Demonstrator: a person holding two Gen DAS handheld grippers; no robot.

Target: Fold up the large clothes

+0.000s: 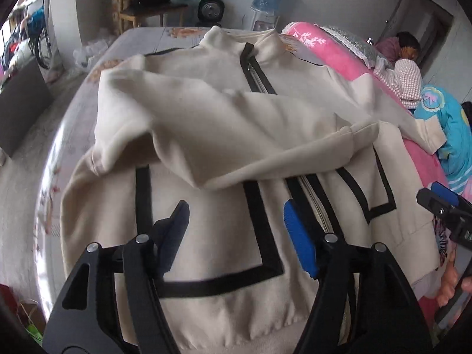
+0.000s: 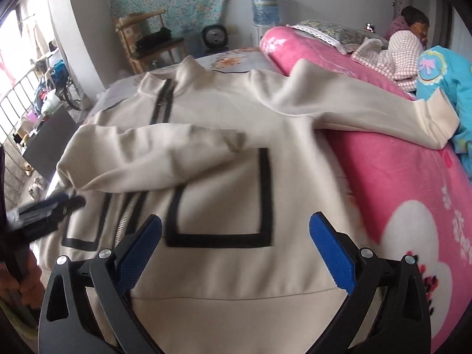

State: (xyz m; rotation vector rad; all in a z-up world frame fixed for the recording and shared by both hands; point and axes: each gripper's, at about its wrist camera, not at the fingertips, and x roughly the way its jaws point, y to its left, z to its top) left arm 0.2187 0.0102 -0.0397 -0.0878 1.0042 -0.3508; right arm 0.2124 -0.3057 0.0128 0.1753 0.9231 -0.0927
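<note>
Cream zip-front jacket with black band trim (image 1: 224,135) lies face-up on the bed, one sleeve (image 1: 206,124) folded across its chest, the other sleeve (image 2: 368,112) trailing over the pink flowered quilt (image 2: 398,183). Risk: your folded sleeve may slide off if you tug the hem. Your left gripper (image 1: 236,230) and right gripper (image 2: 236,244) both hover above the hem, tilted down, jaws spread, grasping nothing.

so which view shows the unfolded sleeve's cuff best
The right wrist view: the unfolded sleeve runs out over the pink quilt with its whole cuff clear. The left wrist view catches that cuff small, near its right edge.
</note>
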